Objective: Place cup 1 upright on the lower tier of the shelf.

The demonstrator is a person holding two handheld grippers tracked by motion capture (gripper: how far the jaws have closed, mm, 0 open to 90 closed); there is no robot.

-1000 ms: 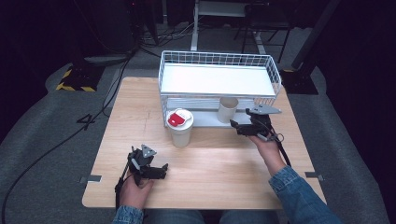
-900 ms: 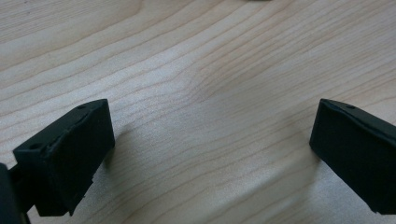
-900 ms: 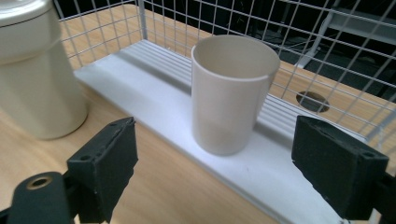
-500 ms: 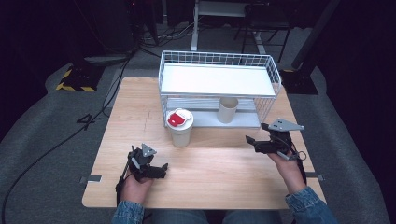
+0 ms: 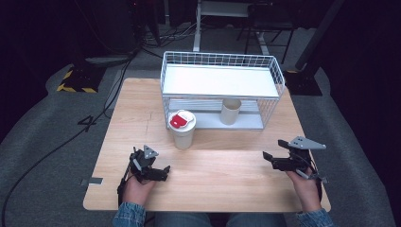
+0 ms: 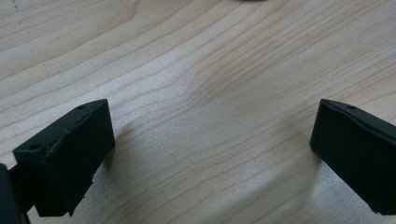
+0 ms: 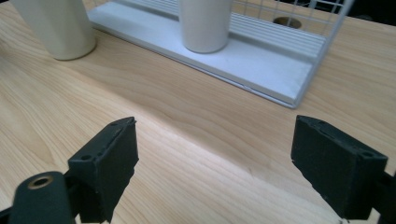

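A white paper cup with a red-and-white lid (image 5: 182, 127) stands on the wooden table (image 5: 222, 191) just in front of a white wire rack (image 5: 222, 80). A second, open cream cup (image 5: 231, 111) stands on the rack's lower shelf. In the right gripper view the lidded cup (image 7: 53, 28) is at top left and the open cup (image 7: 205, 23) stands on the rack's base (image 7: 261, 60). My left gripper (image 5: 163, 171) rests low at the table's front left, open, with bare wood between its jaws (image 6: 210, 126). My right gripper (image 5: 273, 150) hovers at the front right, open and holding nothing (image 7: 215, 144).
The rack has a solid white top shelf and wire sides, and stands at the back of the table. Cables and dark equipment stand on the grey floor behind. Bare wood lies between the two grippers.
My right gripper has drawn back from the open cup at the rack toward the table's front right and sunk slightly. The left gripper has stayed put.
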